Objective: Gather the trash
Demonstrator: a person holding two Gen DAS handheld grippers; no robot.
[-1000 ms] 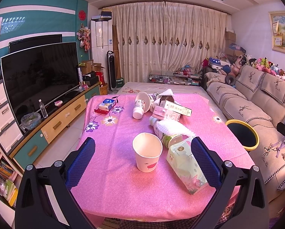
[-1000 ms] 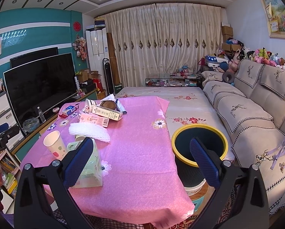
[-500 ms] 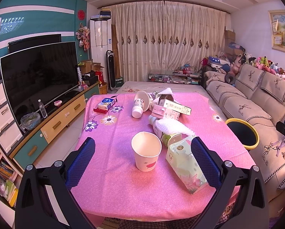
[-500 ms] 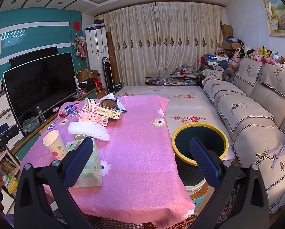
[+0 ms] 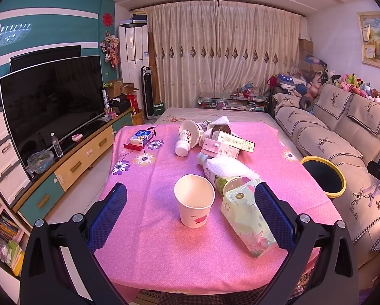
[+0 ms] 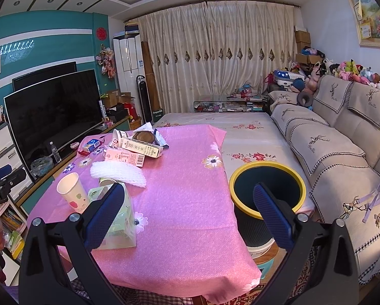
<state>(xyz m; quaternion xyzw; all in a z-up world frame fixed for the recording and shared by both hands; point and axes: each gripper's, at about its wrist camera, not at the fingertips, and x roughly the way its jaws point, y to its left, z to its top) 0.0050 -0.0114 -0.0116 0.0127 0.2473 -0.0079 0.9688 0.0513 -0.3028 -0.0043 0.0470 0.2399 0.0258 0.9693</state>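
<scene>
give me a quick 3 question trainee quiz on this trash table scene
1. True or false: the paper cup stands upright.
2. Which side of the table is the yellow-rimmed bin on: A sofa side, B TV side?
3. Fill in: the left gripper and right gripper are both ____.

Key: 1 true; 2 A; 3 open, holding nothing.

Ahead of the left jaws, paper cup [image 5: 194,204] and tissue pack [image 5: 245,219] block; bare counter [image 6: 184,185] lies ahead of the right jaws.
</scene>
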